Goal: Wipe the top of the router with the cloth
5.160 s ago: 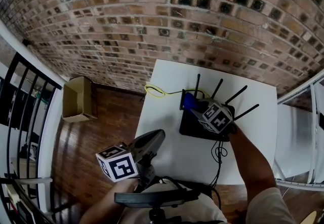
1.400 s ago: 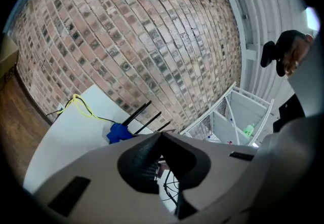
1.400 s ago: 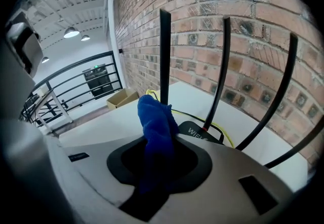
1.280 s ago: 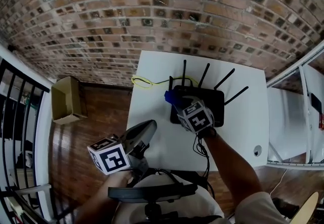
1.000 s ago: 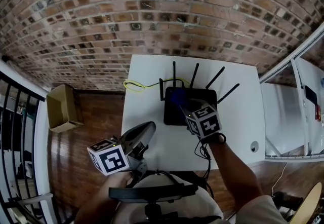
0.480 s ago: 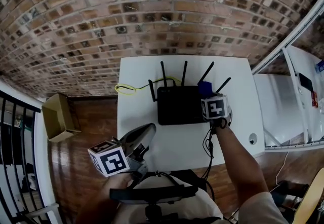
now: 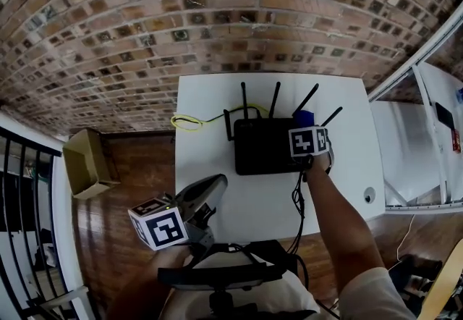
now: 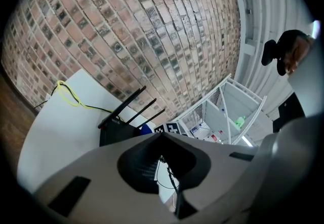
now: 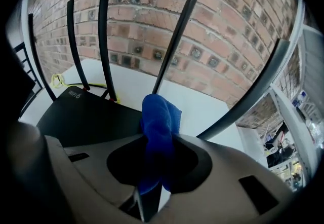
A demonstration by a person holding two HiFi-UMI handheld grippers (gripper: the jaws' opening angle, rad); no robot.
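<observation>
The black router (image 7: 262, 146) lies on the white table (image 7: 210, 174) near the brick wall, with its several antennas standing up. At the router's right edge, between the two right-hand antennas, my right gripper (image 7: 307, 130) is shut on the blue cloth (image 7: 304, 118). In the right gripper view the cloth (image 9: 159, 116) bunches out of the jaws above the router's top (image 9: 86, 112). My left gripper (image 7: 206, 192) hangs off the table's near-left edge, shut with nothing in it. In its own view the left gripper (image 8: 162, 137) points towards the router (image 8: 117, 133).
A yellow cable (image 7: 188, 121) loops behind the router's left side. A black cable (image 7: 297, 203) trails off the table's front edge. A cardboard box (image 7: 87, 163) sits on the wooden floor at the left. White shelving (image 7: 423, 130) stands to the right.
My right gripper has carried the cloth across the router's top from its left side to its right edge. The left gripper has stayed in place.
</observation>
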